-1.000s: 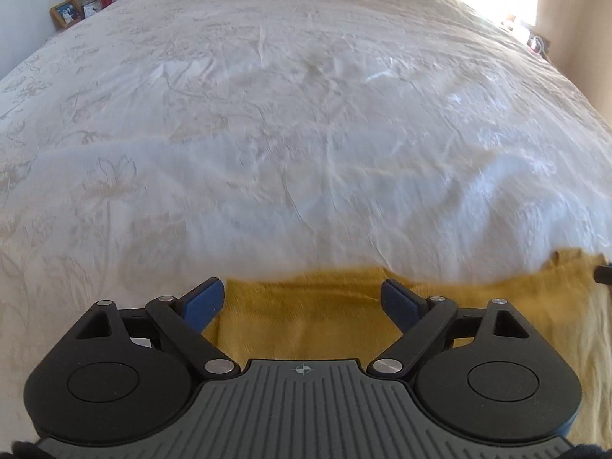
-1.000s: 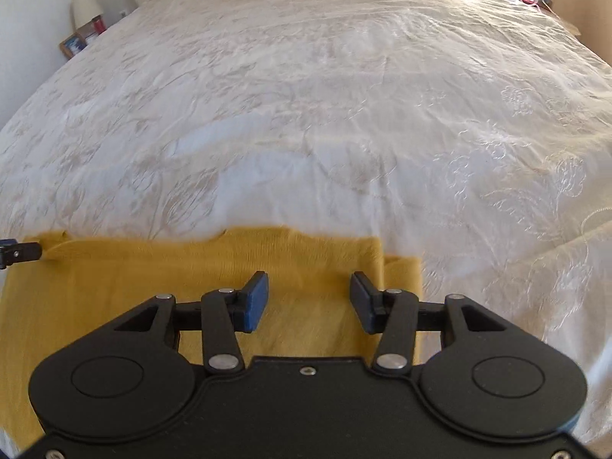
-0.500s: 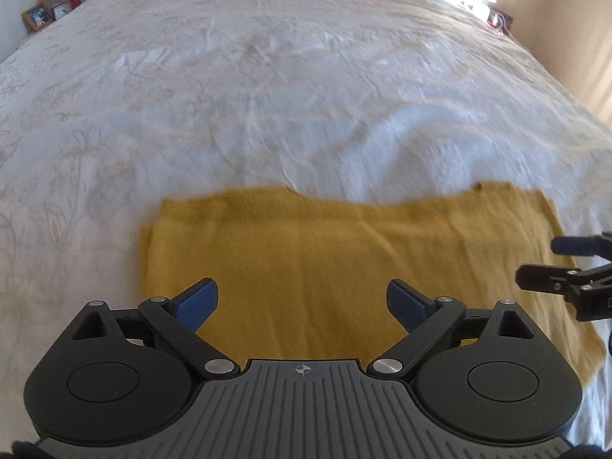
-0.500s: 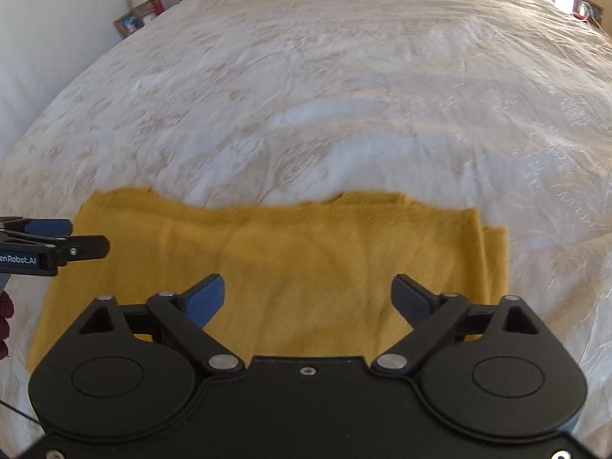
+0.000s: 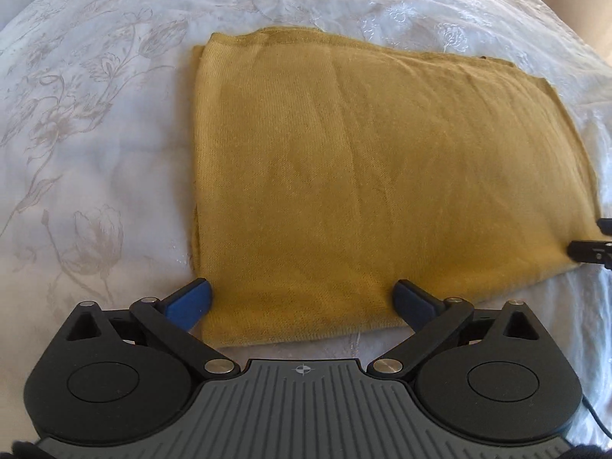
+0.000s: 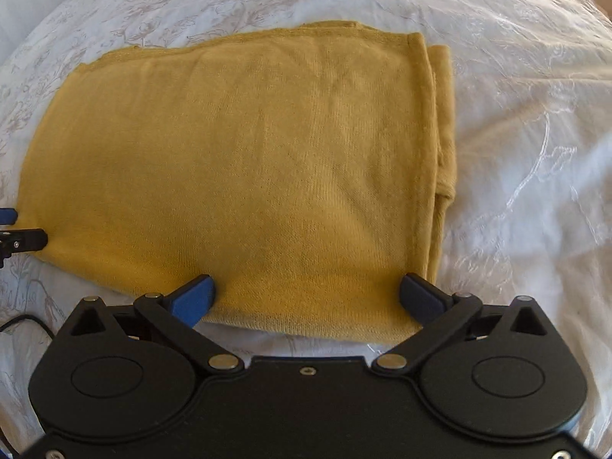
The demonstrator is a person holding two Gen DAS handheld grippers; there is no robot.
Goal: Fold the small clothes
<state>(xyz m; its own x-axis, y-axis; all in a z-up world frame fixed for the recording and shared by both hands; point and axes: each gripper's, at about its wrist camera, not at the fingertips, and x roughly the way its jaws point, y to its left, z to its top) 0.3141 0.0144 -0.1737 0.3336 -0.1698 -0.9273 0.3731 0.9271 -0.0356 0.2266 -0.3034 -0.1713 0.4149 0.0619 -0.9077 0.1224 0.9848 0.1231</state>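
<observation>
— Looking down, what are the grabbers doing?
— The left gripper and right gripper are both opening wide, holding nothing, over the near edge of the yellow cloth.
— What next?
— I think pinch both near corners evenly. It lies flat, folded, on the white bed cover.

left gripper: jaws opening, nothing gripped, angled steeply down | right gripper: jaws opening, nothing gripped, angled steeply down
</observation>
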